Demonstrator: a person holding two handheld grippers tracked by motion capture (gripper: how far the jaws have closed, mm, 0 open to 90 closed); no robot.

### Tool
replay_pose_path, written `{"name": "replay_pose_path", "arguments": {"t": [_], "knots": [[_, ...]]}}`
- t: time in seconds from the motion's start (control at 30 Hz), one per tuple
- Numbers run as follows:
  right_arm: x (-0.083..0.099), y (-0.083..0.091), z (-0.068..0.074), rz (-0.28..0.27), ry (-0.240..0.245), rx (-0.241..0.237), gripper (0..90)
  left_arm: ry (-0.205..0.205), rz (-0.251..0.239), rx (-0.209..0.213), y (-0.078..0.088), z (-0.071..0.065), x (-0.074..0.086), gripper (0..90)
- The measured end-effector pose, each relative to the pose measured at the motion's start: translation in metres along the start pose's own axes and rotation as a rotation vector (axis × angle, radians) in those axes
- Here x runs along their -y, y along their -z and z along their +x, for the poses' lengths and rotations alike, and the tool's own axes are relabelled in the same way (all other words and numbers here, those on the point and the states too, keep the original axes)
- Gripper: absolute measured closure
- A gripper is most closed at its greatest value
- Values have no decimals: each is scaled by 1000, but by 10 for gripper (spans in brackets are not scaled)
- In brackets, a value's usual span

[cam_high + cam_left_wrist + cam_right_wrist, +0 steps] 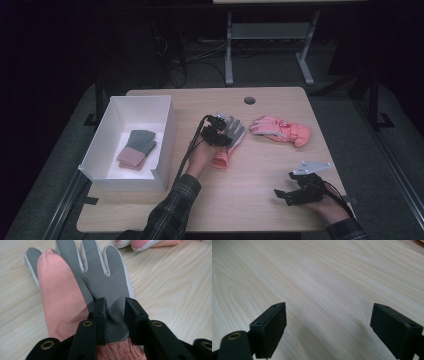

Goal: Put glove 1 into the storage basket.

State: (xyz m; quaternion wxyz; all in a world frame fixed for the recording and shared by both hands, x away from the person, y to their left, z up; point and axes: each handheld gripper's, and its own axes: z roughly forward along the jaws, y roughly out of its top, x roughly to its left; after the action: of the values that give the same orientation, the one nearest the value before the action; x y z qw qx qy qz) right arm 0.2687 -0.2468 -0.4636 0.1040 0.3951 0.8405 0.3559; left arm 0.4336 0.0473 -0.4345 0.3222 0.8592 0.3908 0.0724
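Two gloves lie out on the wooden table (260, 185), and the left gripper (223, 134) is down on the nearer one right now! That grey-palmed glove (232, 131) sits mid-table, palm up, fingers pointing to the far side, pink cuff toward the person. From the left gripper view, the black jaws pinch a fold of the grey palm fabric (113, 312) just above the ruffled pink cuff (120, 351), and the material bunches up between the pads, so that is a grasp on the glove. A pink flap (61, 297) lies over the left part of that palm. Just right of it and a touch farther back rests the second glove (281, 129), pink and white, lying on its side with its fingers pointing left; the two are near each other but apart. Over at the near right, the right gripper (285, 195) sits low over bare wood, and its own view has the jaws spread wide with nothing between them: released. At the left edge stands a white box (165, 125), with a folded grey and pink pair (136, 148) already lying inside it.
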Motion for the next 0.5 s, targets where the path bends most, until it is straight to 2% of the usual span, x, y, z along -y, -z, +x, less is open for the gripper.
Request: {"name": "replay_pose_path", "arguments": {"t": [0.03, 0.1, 0.13, 0.17, 0.2, 0.33, 0.43, 0.5], "knots": [[0, 0, 0, -1, 0, 1, 132, 1, 4, 4, -1, 1, 0, 731], [0, 0, 0, -3, 0, 0, 132, 0, 10, 10, -2, 3, 1, 819], [0, 0, 0, -3, 0, 0, 132, 7, 5, 19, -2, 4, 1, 819], [0, 0, 0, -3, 0, 0, 132, 9, 5, 21, -2, 5, 1, 866], [0, 0, 0, -2, 0, 0, 132, 6, -1, 34, -2, 7, 1, 875], [0, 0, 0, -2, -3, -1, 132, -9, -4, 29, 1, 6, 1, 889], [0, 0, 0, 0, 0, -1, 132, -35, -18, 45, 5, 5, 1, 890], [0, 0, -1, -1, 0, 0, 132, -51, -9, 60, 9, 5, 2, 893]]}}
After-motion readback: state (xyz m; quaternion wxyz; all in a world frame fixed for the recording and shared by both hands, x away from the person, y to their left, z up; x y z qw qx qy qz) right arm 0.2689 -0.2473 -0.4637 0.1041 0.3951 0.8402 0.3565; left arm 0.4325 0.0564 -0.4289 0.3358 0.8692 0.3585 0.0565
